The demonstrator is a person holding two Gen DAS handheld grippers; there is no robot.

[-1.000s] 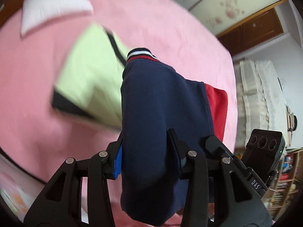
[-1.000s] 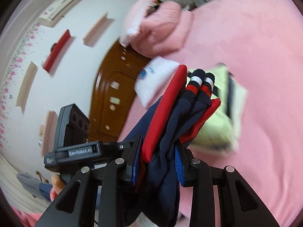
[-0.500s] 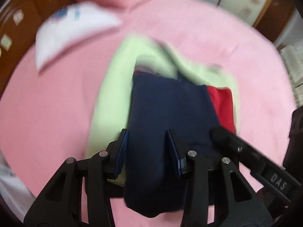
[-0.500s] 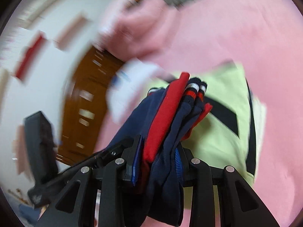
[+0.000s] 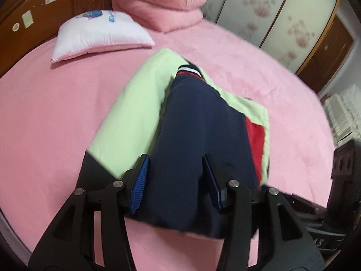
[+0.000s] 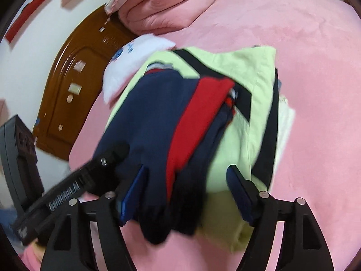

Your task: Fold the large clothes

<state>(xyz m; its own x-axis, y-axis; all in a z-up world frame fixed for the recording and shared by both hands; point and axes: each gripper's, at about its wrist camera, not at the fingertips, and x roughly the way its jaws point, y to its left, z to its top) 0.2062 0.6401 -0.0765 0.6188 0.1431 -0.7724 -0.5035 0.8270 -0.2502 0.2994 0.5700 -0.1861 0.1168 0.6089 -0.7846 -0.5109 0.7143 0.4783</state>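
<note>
Here the navy jacket (image 5: 191, 122) lies between both tongs: left (image 5: 176, 180) clamped, right (image 6: 187, 189) apart.

A bed (image 5: 259, 67) covered in a pink plush spread is seen filling most of both views. A white pillow (image 5: 99, 36) with a blue print is laid near its head, and a folded pink quilt (image 5: 160, 2) is stacked just beside it. A dark carved wooden headboard (image 5: 29, 9) is set behind the pillow, with small stickers fixed on it. Pale sliding wardrobe doors (image 5: 277, 15) printed with pink flowers are seen beyond the bed, framed in brown wood. A white wall (image 6: 45, 22) is hung with red and pink shelves (image 6: 27, 13).
</note>
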